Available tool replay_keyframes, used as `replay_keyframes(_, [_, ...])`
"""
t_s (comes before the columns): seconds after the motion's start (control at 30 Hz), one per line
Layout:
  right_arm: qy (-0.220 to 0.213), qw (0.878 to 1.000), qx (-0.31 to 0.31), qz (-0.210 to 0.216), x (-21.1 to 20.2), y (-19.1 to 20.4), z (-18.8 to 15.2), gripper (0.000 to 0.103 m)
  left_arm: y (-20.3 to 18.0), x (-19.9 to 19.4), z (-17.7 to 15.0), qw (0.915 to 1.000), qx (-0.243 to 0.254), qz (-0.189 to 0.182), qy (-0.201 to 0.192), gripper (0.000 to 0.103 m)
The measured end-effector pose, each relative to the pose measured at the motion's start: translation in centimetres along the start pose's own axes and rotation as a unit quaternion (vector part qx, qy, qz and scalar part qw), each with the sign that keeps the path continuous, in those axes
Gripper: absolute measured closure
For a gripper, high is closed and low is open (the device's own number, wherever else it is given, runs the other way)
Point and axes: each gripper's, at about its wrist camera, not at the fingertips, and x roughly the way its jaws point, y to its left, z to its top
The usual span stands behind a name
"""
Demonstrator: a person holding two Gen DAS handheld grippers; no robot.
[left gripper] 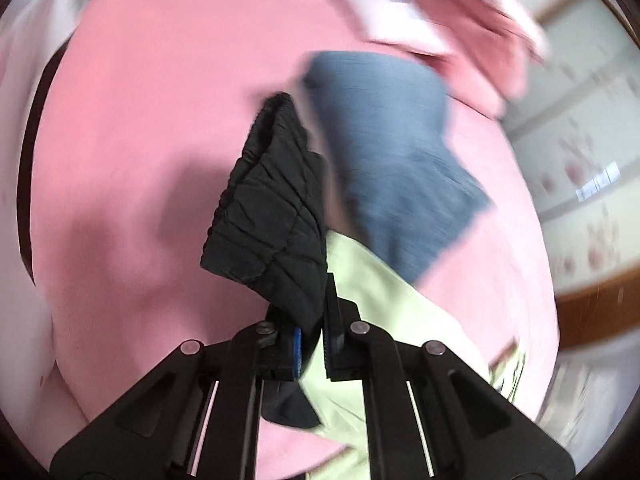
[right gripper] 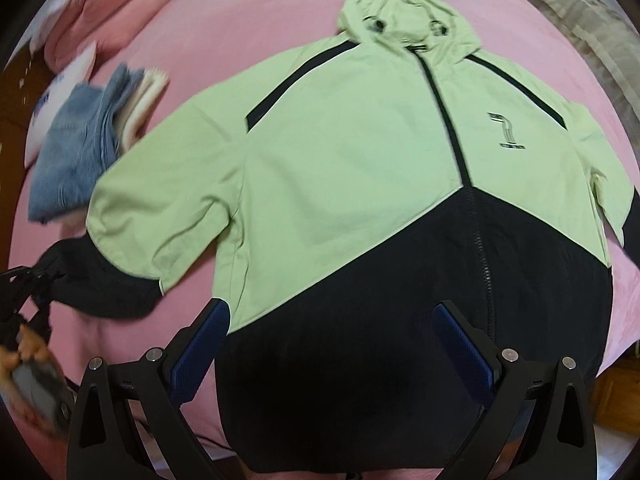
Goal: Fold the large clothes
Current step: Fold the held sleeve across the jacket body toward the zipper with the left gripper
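Blurring smears much of the left wrist view, so the folded jeans (left gripper: 392,152) and the pink pillows (left gripper: 472,32) beyond them show only as soft shapes, and the pale wall at the right edge is streaked. That view cuts off most of the jacket (right gripper: 360,168): only its black cuff (left gripper: 272,208) and a strip of light green sleeve can be seen there. The left gripper (left gripper: 312,340) has its jaws drawn nearly together on the cuff, which bunches up out of them in gathered folds and hides the fingertips; the fabric is clamped between the blue pads.

From the right wrist view the jacket lies face up and spread flat on the pink bedsheet (right gripper: 224,28), hood toward the far side, zip closed, its black lower half nearest the camera. Its hem runs out of frame at the bottom, and the sleeve on the right side of the picture is cut by the lens edge. The right gripper (right gripper: 332,344) hangs over the black lower front with its jaws spread wide and nothing between them; whether the tips touch the cloth is hard to judge. At the left edge of that picture the left gripper and a hand (right gripper: 24,356) appear, blurred, at the raised end of the other sleeve. The jeans lie on the sheet just beyond that sleeve.
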Motion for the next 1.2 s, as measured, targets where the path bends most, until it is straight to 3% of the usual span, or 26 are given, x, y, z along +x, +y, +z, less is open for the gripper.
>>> replay_keyframes(0.07, [-0.01,1.0,0.019,0.01,-0.4,-1.6,0.3,0.0,-4.0,-1.4,-1.6,0.9983,0.054,-0.019,-0.013,0.098])
replay_keyframes(0.2, [-0.025,0.998,0.043,0.037,-1.2,-5.8,1.6,0.0,-10.3,-3.5,-6.5,0.9833,0.167,-0.061,-0.04,0.098])
replay_keyframes(0.3, [-0.034,0.997,0.047,0.043,-2.1,-10.2,2.9,0.0,-17.5,-3.6,-9.5,0.9743,0.207,-0.083,-0.03,0.098])
replay_keyframes(0.4, [-0.047,0.997,0.053,0.041,-2.7,-15.0,4.4,0.0,-21.6,-2.9,-13.6,0.9635,0.247,-0.101,-0.014,0.098])
replay_keyframes(0.5, [-0.053,0.996,0.065,0.041,-2.9,-20.5,6.2,0.0,-25.0,-1.4,-19.5,0.9505,0.297,-0.09,-0.001,0.098])
replay_keyframes(0.57, [-0.059,0.995,0.072,0.041,-2.5,-23.9,6.7,0.0,-26.3,1.1,-22.4,0.9457,0.314,-0.082,0.013,0.098])
replay_keyframes(0.67, [-0.073,0.994,0.08,0.026,-1.6,-28.8,7.1,0.0,-26.4,3.8,-28.5,0.9392,0.326,-0.078,0.076,0.098])
replay_keyframes(0.73, [-0.073,0.993,0.092,0.011,-0.7,-31.6,7.4,0.0,-26.5,6.4,-30.5,0.9321,0.336,-0.064,0.119,0.096])
replay_keyframes(0.77, [-0.072,0.992,0.1,0.009,-0.3,-32.7,7.5,0.0,-26.6,7.3,-30.8,0.9279,0.343,-0.061,0.132,0.092])
replay_keyframes(0.83, [-0.07,0.99,0.118,0.009,0.6,-34.7,7.9,0.0,-27.2,7.8,-32.9,0.9169,0.358,-0.074,0.16,0.067])
replay_keyframes(0.87, [-0.07,0.99,0.123,0.009,1.0,-35.3,8.0,0.0,-27.2,8.3,-33.0,0.9117,0.363,-0.086,0.172,0.041])
replay_keyframes(0.9, [-0.07,0.99,0.125,0.009,1.4,-35.9,8.1,0.0,-27.4,8.6,-33.1,0.9045,0.372,-0.099,0.183,0.023])
replay_keyframes(0.97, [-0.066,0.99,0.12,0.014,2.3,-36.2,8.4,0.0,-28.2,6.9,-34.6,0.8968,0.388,-0.112,0.18,0.021])
replay_keyframes(1.07, [-0.06,0.992,0.1,0.042,3.6,-35.3,9.2,0.0,-28.4,6.7,-34.4,0.8853,0.423,-0.088,0.173,0.021])
replay_keyframes(1.2, [-0.025,0.987,0.082,0.137,5.6,-32.4,10.1,0.0,-27.0,7.3,-33.1,0.8883,0.413,-0.056,0.194,0.021])
